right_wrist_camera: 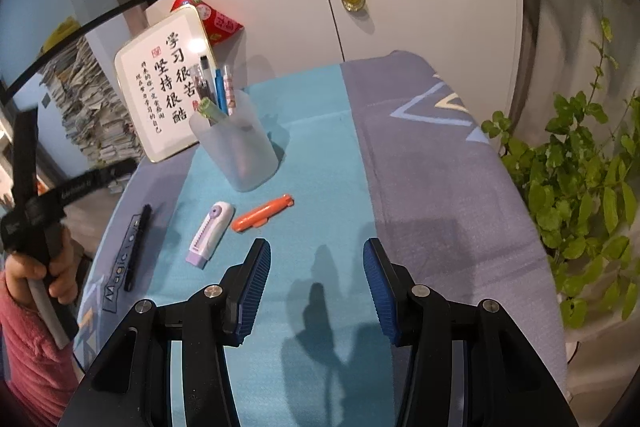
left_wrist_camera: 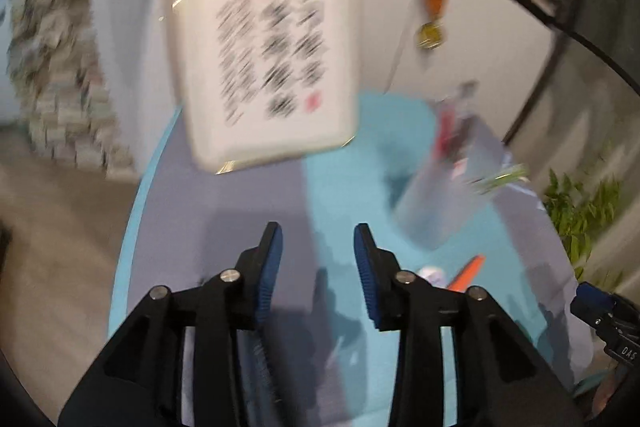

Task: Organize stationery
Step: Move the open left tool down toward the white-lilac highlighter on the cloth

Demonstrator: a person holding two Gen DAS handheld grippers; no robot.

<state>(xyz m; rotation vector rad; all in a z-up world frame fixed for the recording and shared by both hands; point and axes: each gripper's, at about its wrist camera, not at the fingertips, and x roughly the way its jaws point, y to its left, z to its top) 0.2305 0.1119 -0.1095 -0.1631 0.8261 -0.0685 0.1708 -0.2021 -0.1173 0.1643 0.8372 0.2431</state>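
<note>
A frosted pen cup [right_wrist_camera: 240, 147] with several pens in it stands on the blue cloth [right_wrist_camera: 320, 155]. In front of it lie an orange pen [right_wrist_camera: 264, 213], a white and lilac cutter [right_wrist_camera: 210, 235] and, further left, a black marker [right_wrist_camera: 138, 247]. My right gripper [right_wrist_camera: 316, 251] hovers open and empty, just right of the orange pen. The left wrist view is blurred. There my left gripper [left_wrist_camera: 318, 239] is open over the cloth with nothing between its fingers. The cup [left_wrist_camera: 444, 195] and the orange pen [left_wrist_camera: 466, 273] lie to its right.
A framed calligraphy board [right_wrist_camera: 160, 95] leans behind the cup. A leafy plant [right_wrist_camera: 580, 167] crowds the table's right edge. Stacked papers [right_wrist_camera: 88, 107] stand off the table to the left. A hand in a pink sleeve [right_wrist_camera: 40, 267] grips the left tool's handle.
</note>
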